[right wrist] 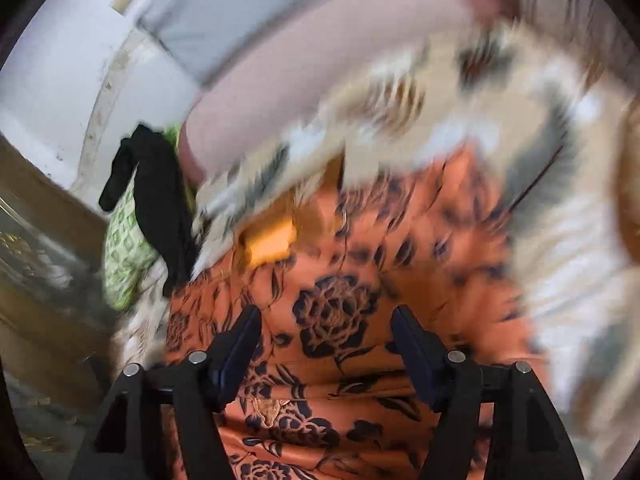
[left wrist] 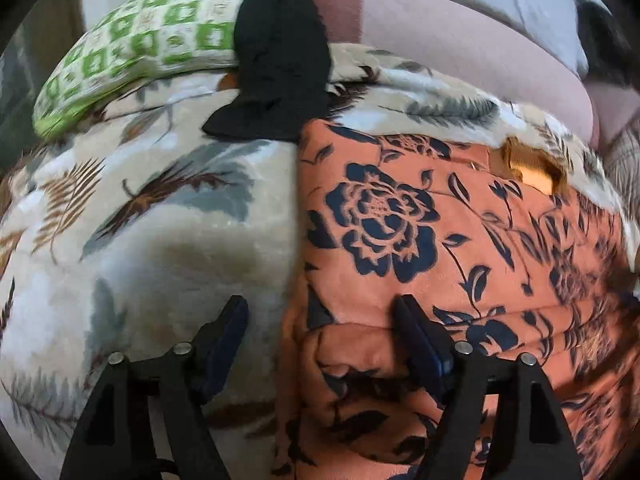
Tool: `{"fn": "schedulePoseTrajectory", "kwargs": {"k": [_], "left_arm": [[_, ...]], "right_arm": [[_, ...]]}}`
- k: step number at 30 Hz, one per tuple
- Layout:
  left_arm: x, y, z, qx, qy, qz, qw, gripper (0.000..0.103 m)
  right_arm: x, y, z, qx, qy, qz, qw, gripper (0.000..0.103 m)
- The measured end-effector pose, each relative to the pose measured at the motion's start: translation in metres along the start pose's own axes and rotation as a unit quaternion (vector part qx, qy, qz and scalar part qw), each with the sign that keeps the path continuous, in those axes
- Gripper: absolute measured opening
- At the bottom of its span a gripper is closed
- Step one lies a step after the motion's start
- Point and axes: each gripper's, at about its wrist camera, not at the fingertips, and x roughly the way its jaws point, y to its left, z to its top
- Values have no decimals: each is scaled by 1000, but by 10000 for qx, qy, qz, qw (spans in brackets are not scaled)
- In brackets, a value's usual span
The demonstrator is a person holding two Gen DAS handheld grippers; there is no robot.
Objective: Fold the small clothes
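Note:
An orange garment (left wrist: 440, 220) with a dark blue flower print lies partly folded on a leaf-patterned blanket (left wrist: 160, 240). A yellow-orange inner patch (left wrist: 532, 168) shows at its far edge. My left gripper (left wrist: 320, 310) is open just above the garment's left edge, one finger over the blanket and the other over the cloth. In the blurred right wrist view, my right gripper (right wrist: 326, 320) is open over the same orange garment (right wrist: 360, 248), with a printed flower between its fingers. Neither gripper holds anything. A black garment (left wrist: 280, 60) lies beyond.
The black garment (right wrist: 160, 200) drapes over a green-and-white checked pillow (left wrist: 140, 52) at the far left of the bed. A pink bolster (left wrist: 440, 40) runs along the back. The blanket (right wrist: 520, 160) spreads to the right. A white wall (right wrist: 60, 80) and the bed's edge lie on the left.

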Motion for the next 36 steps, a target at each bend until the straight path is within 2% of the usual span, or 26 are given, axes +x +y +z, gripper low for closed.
{"fn": "schedulePoseTrajectory", "kwargs": {"k": [1,2,3,4,5,6,7,8,9,11,13,15,18,22,24,28,32,36], "left_arm": [[-9,1,0,-16,-1,0,10000,78],[-24,3,0,6,-269,-77,9996,78],[-34,4,-1,80,-523,-73,9986,78],[-39,3,-4,149,-647,94,9978,81],[-32,2,-5,218,-478,265,9983,83],[-19,1,-7,302,-76,265,9992,83],[-6,1,-10,352,406,191,9984,83],[-12,7,-14,179,390,46,9991,83],[-26,13,-16,6,207,-36,9998,83],[-62,22,-24,-144,-240,-228,9993,83],[-93,30,-39,-169,-429,-399,9981,83],[-118,43,-63,-233,-474,-608,9968,83],[-139,60,-111,-431,-320,-808,9953,83],[-146,66,-176,-449,27,-761,9961,83],[-141,65,-193,-500,213,-790,9954,83],[-135,59,-207,-414,348,-553,9970,83],[-134,48,-208,-194,378,-302,9986,83],[-138,46,-211,-177,378,-242,9988,83]], "right_arm": [[3,-17,-2,422,-29,53,9991,50],[-11,-19,-4,575,-270,225,9977,49],[-25,-15,-8,496,-448,237,9975,59],[-39,-8,-13,273,-667,52,9974,78],[-47,-6,-19,95,-806,-38,9967,84],[-43,-7,-23,-44,-720,-111,9973,90],[-26,-17,-23,-8,-189,-344,9992,89],[-21,-25,-19,160,-26,-352,9992,85],[-35,-25,-21,250,-229,-322,9989,80],[-75,-13,-29,125,-624,-39,9980,82],[-109,-2,-42,-245,-887,-182,9956,82],[-138,-3,-63,-394,-969,-258,9942,83],[-166,-17,-105,-464,-695,-348,9959,83],[-180,-49,-172,-487,-234,-634,9965,83],[-188,-63,-202,-453,-135,-713,9963,83],[-188,-77,-233,-327,-57,-679,9971,83],[-183,-71,-240,-263,20,-440,9987,83],[-177,-66,-249,-272,120,-382,9988,82]]}}
